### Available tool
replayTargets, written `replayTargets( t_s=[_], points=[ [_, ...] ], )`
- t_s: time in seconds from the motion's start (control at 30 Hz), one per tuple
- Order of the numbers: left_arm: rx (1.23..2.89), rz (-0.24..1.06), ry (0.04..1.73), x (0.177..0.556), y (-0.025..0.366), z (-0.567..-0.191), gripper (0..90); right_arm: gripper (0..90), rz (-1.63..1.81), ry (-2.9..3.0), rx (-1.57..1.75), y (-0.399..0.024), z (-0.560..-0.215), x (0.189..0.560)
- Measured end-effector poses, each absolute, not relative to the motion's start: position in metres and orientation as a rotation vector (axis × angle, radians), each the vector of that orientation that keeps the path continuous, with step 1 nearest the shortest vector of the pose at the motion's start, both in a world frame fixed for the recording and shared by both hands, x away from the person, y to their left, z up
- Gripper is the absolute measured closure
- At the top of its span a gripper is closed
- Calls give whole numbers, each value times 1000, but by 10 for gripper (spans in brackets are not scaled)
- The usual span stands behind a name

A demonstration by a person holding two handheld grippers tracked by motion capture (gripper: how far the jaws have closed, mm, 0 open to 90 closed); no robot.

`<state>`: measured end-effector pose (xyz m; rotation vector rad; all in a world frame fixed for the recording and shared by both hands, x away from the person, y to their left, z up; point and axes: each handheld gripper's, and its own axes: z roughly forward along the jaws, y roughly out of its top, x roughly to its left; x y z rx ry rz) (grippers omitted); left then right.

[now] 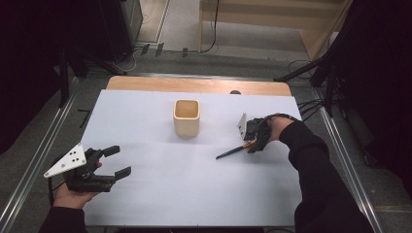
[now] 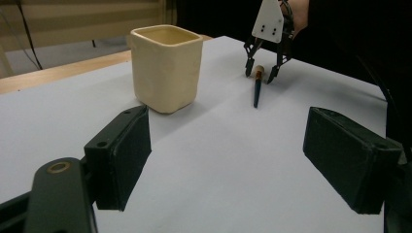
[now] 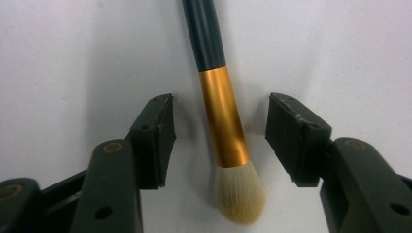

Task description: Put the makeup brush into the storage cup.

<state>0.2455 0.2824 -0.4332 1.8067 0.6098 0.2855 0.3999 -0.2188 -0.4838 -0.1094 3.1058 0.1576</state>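
Note:
A makeup brush [image 3: 221,116] with a dark handle, gold ferrule and pale bristles lies flat on the white table [image 1: 194,179]. My right gripper [image 3: 221,141] is open, one jaw on each side of the ferrule, neither touching it. From above, the brush [image 1: 232,151] points left out of that gripper [image 1: 252,144]. A cream square cup [image 1: 186,117] stands upright at the table's middle back. My left gripper [image 1: 121,161] is held open near the front left, empty. The left gripper view shows the cup [image 2: 166,68], the brush [image 2: 256,90] and the right gripper [image 2: 261,72].
A bare wooden strip [image 1: 194,85] runs along the table's far edge. Metal rails [image 1: 39,160] flank the table on both sides. Dark stands and cables [image 1: 320,73] sit beyond the back corners.

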Motion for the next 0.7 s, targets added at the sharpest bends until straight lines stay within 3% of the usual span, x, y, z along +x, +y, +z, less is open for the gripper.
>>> replayTargets(
  t_s=[0.07,0.1,0.2,0.33,0.37,0.7],
  points=[
    [1806,287,610,245,282,-433,181,484,155,3107,-118,-219,-483,400],
    [1804,286,610,245,282,-433,181,570,171,3110,-118,-218,-483,400],
    [1806,288,609,245,283,-433,181,589,156,3110,-147,-216,-482,401],
    [1804,290,608,245,283,-433,181,667,151,3117,-146,-215,-481,401],
    [1802,292,607,245,283,-433,181,722,166,3112,-151,-215,-481,402],
    [1806,291,611,245,283,-433,181,775,168,3124,-170,-214,-481,402]
  ],
)
